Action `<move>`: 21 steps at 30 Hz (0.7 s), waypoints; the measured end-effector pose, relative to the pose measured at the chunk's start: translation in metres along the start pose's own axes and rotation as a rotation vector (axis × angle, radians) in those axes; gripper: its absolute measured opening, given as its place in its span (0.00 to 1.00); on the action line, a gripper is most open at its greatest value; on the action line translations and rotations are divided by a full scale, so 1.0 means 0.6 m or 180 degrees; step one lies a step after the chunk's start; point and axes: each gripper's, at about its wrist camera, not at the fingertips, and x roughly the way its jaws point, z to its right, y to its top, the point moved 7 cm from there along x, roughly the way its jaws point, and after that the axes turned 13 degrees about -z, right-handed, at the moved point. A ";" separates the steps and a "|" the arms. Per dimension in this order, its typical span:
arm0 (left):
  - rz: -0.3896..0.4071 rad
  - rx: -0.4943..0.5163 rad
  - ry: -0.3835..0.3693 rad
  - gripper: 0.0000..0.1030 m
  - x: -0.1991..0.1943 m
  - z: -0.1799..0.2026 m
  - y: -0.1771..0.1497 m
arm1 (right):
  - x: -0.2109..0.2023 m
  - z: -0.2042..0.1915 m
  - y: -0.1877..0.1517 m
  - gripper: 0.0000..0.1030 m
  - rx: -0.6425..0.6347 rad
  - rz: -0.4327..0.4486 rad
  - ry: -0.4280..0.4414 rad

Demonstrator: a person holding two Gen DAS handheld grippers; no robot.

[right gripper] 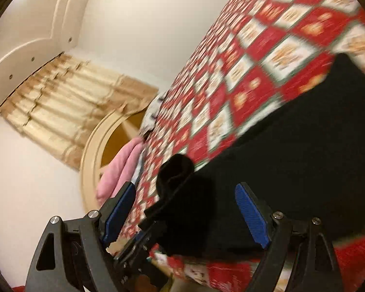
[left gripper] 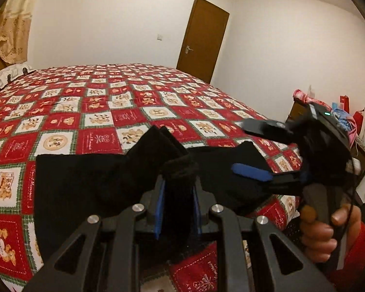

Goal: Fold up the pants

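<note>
Black pants (left gripper: 90,185) lie on the red patchwork bed near its front edge. My left gripper (left gripper: 177,185) is shut on a bunched fold of the pants and lifts it a little off the bed. My right gripper (left gripper: 253,150) is open, tipped on its side, its blue-padded fingers (left gripper: 250,172) just above the right part of the pants. In the right wrist view my right gripper (right gripper: 187,209) is open with nothing between the pads; the pants (right gripper: 292,160) spread to the right, and the left gripper (right gripper: 155,221) holds the raised fold.
The bed (left gripper: 133,102) has a red and white checked quilt, with a pillow (left gripper: 9,73) at the far left. A brown door (left gripper: 202,39) stands behind. A cluttered cabinet (left gripper: 352,131) is at the right. A pink cloth (right gripper: 119,170) lies by the headboard.
</note>
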 end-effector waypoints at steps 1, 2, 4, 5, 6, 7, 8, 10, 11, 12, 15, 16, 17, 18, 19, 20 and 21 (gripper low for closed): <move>0.0009 -0.0005 0.0005 0.20 0.003 0.004 0.002 | 0.022 -0.004 0.003 0.83 -0.0026 -0.0114 -0.0016; 0.0008 -0.0001 0.0012 0.20 0.006 0.006 0.002 | 0.046 -0.008 0.004 0.83 -0.0036 -0.0241 0.0008; -0.0014 0.0036 0.0048 0.20 0.010 0.010 -0.003 | 0.085 -0.013 0.004 0.83 -0.0008 -0.0451 0.0102; -0.0019 0.0062 0.0069 0.20 0.011 0.012 -0.006 | 0.100 -0.015 0.002 0.83 0.0003 -0.0517 0.0115; -0.0026 0.0085 0.0086 0.20 0.013 0.013 -0.009 | 0.111 -0.017 0.002 0.83 -0.0016 -0.0557 0.0092; -0.0037 0.0116 0.0107 0.20 0.014 0.015 -0.011 | 0.121 -0.016 0.002 0.83 -0.0055 -0.0580 -0.0010; -0.0041 0.0134 0.0116 0.20 0.015 0.017 -0.013 | 0.129 -0.013 0.002 0.82 -0.0085 -0.0583 -0.0153; -0.0052 0.0159 0.0125 0.20 0.017 0.021 -0.014 | 0.135 -0.015 -0.001 0.34 -0.0218 -0.0588 -0.0302; -0.0067 0.0168 0.0128 0.20 0.019 0.023 -0.015 | 0.140 -0.018 -0.004 0.26 -0.0265 -0.0658 -0.0319; -0.0092 0.0166 0.0119 0.20 0.020 0.024 -0.016 | 0.140 -0.018 -0.004 0.24 -0.0281 -0.0677 -0.0376; -0.0106 0.0201 0.0091 0.20 0.023 0.035 -0.015 | 0.132 -0.025 0.000 0.20 -0.0369 -0.0629 -0.0467; -0.0074 0.0246 0.0091 0.20 0.021 0.041 -0.011 | 0.123 -0.030 0.004 0.20 -0.0394 -0.0600 -0.0463; -0.0054 0.0277 0.0089 0.20 0.021 0.045 -0.006 | 0.109 -0.033 0.010 0.20 -0.0434 -0.0565 -0.0459; -0.0018 0.0349 0.0065 0.20 0.017 0.059 0.001 | 0.094 -0.041 0.015 0.20 -0.0493 -0.0525 -0.0477; -0.0004 0.0389 0.0048 0.20 0.017 0.066 0.006 | 0.080 -0.043 0.022 0.20 -0.0541 -0.0499 -0.0499; 0.0025 0.0462 0.0017 0.20 0.016 0.081 0.014 | 0.062 -0.046 0.029 0.20 -0.0596 -0.0465 -0.0534; 0.0047 0.0513 -0.0010 0.20 0.017 0.092 0.020 | 0.044 -0.049 0.035 0.20 -0.0635 -0.0434 -0.0569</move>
